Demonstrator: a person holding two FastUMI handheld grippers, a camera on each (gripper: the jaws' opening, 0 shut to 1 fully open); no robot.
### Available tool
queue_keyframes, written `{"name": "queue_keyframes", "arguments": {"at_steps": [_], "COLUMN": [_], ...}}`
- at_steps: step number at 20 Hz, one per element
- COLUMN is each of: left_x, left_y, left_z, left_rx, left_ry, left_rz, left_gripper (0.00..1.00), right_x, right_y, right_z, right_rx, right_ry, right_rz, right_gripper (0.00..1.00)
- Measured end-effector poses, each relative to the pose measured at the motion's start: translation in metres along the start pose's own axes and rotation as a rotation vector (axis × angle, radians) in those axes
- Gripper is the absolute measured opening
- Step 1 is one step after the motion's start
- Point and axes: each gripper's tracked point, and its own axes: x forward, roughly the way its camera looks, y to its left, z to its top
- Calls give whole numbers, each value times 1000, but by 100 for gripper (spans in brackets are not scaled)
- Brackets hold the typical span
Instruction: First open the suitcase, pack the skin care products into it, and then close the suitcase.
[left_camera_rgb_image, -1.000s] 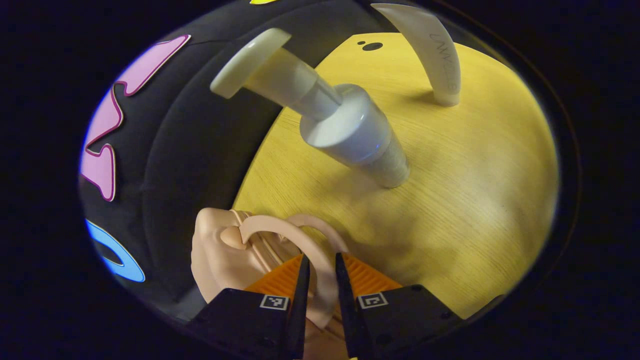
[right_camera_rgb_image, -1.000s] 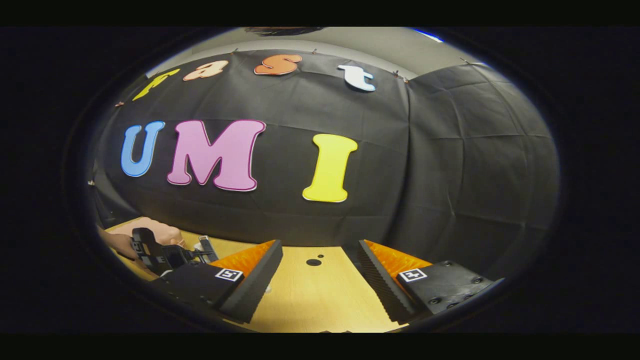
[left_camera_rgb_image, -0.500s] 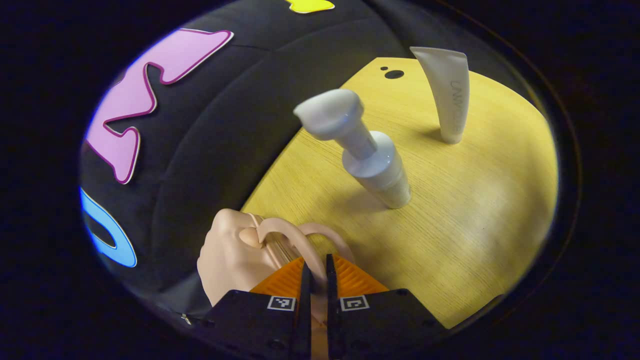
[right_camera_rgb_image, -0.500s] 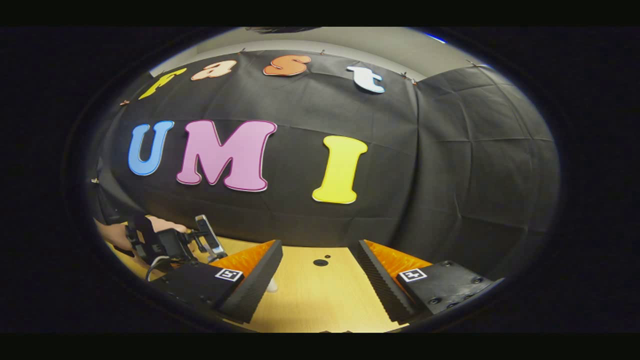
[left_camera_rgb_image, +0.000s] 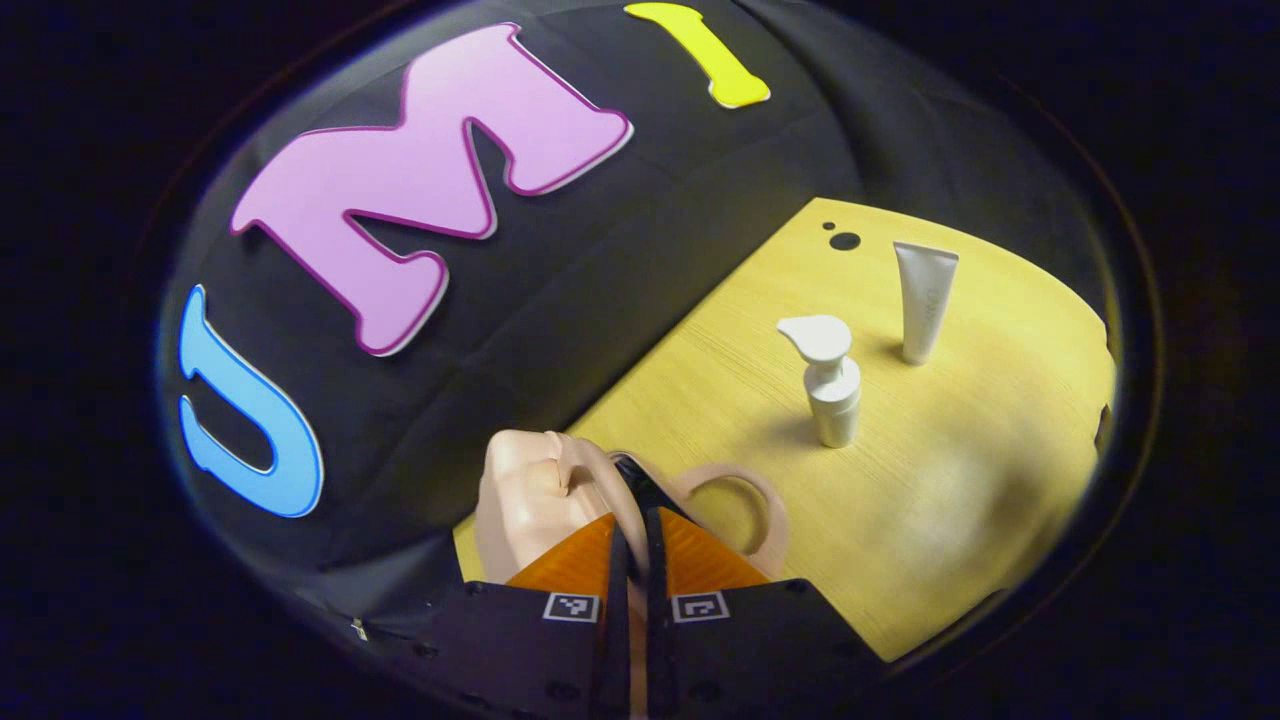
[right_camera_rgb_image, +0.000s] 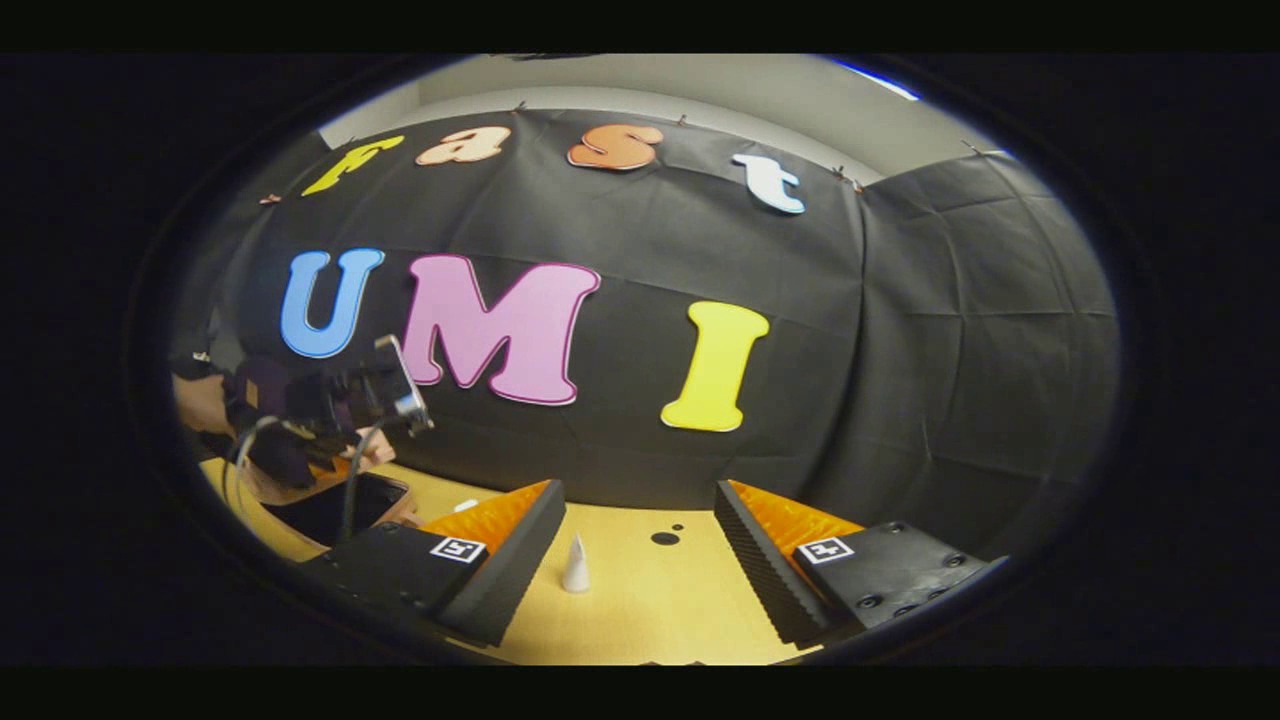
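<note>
My left gripper (left_camera_rgb_image: 632, 525) is shut on one peach handle of the small peach suitcase (left_camera_rgb_image: 525, 490). It holds that half raised. A dark gap shows between it and the other handle (left_camera_rgb_image: 745, 500). In the right gripper view the suitcase (right_camera_rgb_image: 335, 505) lies open with a dark inside, below the left gripper (right_camera_rgb_image: 385, 390) and the hand holding it. A white pump bottle (left_camera_rgb_image: 830, 385) and a white tube (left_camera_rgb_image: 922, 300) stand upright on the wooden table (left_camera_rgb_image: 950, 490). My right gripper (right_camera_rgb_image: 640, 495) is open above the table, with the tube (right_camera_rgb_image: 575, 565) standing beyond its fingers.
The black cloth wall runs close behind the suitcase and along the table's far edge. Two dark round spots (left_camera_rgb_image: 843, 240) mark the table's far corner. Bare tabletop lies in front of the bottle and the tube.
My left gripper closed on the suitcase handle and rose, lifting that half so the case opened. The bottle and tube now look farther off. My right gripper stayed open, nearly still.
</note>
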Motion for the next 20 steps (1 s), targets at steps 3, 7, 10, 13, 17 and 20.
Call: {"name": "queue_keyframes", "arguments": {"at_steps": [3,7,10,13,17,20], "left_x": [-33,-47,-48,-41,-9,31], "left_y": [69,151,206,251,287,293], "left_z": [-14,-65,-113,-174,-266,-336], "left_rx": [-32,-56,-30,-62,-175,-269], "left_ry": [-11,-14,19,55,98,124], "left_rz": [43,130,192,234,258,253], "left_gripper": [11,11,11,11,11,11], "right_x": [-4,-10,-16,-23,-37,-45], "right_y": [22,57,79,97,113,121], "right_z": [11,25,35,36,21,-6], "right_rx": [-3,2,-3,10,-21,-32], "right_ry": [-9,-18,-27,-14,25,88], "right_rz": [17,49,68,81,80,73], "right_gripper": [98,98,96,96,97,97]}}
